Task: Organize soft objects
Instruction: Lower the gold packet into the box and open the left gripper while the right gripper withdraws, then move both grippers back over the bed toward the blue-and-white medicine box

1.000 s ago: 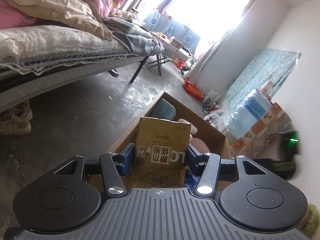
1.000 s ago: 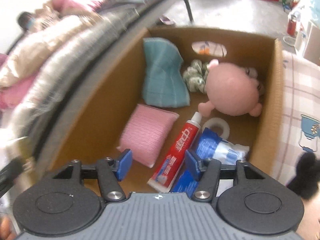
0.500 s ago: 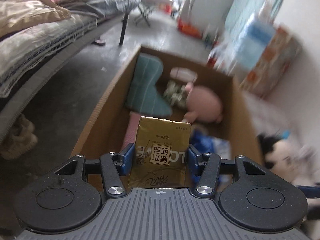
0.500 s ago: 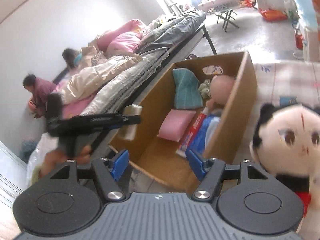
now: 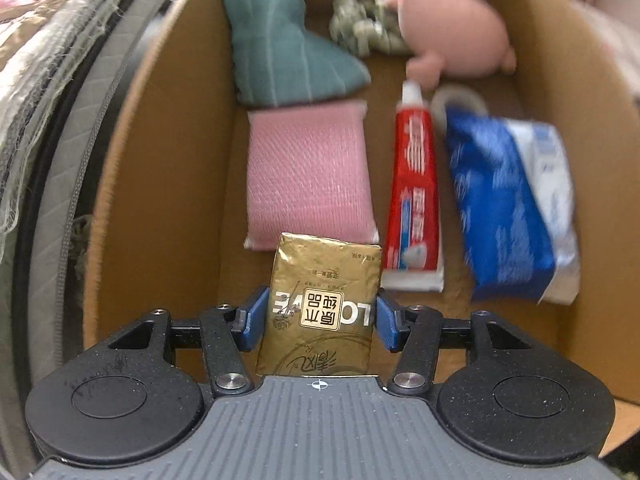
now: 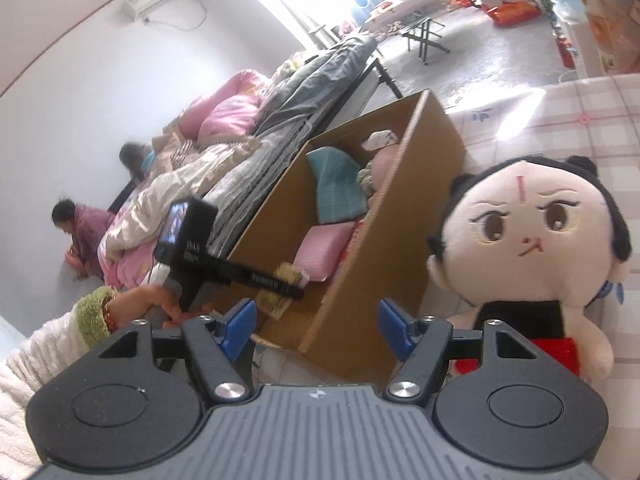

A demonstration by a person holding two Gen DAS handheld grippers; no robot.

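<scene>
My left gripper [image 5: 318, 316] is shut on a gold tissue pack [image 5: 326, 280] and points down into the cardboard box [image 5: 160, 120]. Below it lie a pink pad [image 5: 306, 176], a red toothpaste tube [image 5: 414, 188], a blue packet [image 5: 504, 200], a teal cloth [image 5: 280, 48] and a pink plush [image 5: 452, 40]. In the right wrist view the left gripper [image 6: 280, 284] hangs over the near end of the box [image 6: 384, 240]. My right gripper [image 6: 318, 328] is open and holds nothing. A black-haired plush doll [image 6: 528, 248] sits just right of the box.
A bed [image 6: 256, 160] piled with bedding runs along the box's left side. The doll rests on a checked sheet [image 6: 580, 120]. A person [image 6: 80, 232] crouches by the far wall. A sleeve and hand [image 6: 132, 304] hold the left gripper. A folding table [image 6: 420, 28] stands far back.
The left gripper tipped downward and moved over the box, still gripping the gold pack. The right gripper pulled out of the box, swung toward the doll, and its jaws widened.
</scene>
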